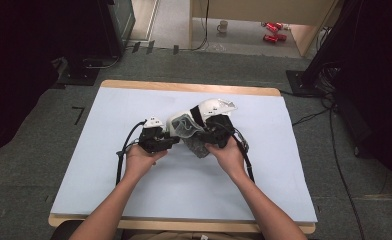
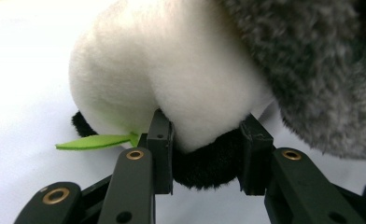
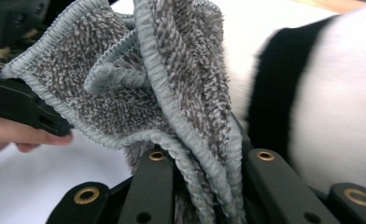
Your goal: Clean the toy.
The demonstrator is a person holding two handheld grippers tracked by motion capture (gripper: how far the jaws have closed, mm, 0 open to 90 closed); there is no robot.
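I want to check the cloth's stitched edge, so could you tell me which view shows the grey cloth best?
The right gripper view: the grey cloth is close, its edging clear. The high view shows it small; the left gripper view shows fuzzy pile.

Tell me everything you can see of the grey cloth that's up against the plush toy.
The grey cloth looks like a soft, fuzzy terry towel, mottled grey-brown with a pale blue-grey stitched hem. It is bunched into several folds rather than spread flat. The right tongs are shut on its gathered layers, and it lies against the white and black plush toy near the middle of the light blue table. In the left gripper view its nap presses on the toy's white fur, while the left tongs grip the toy's black part.
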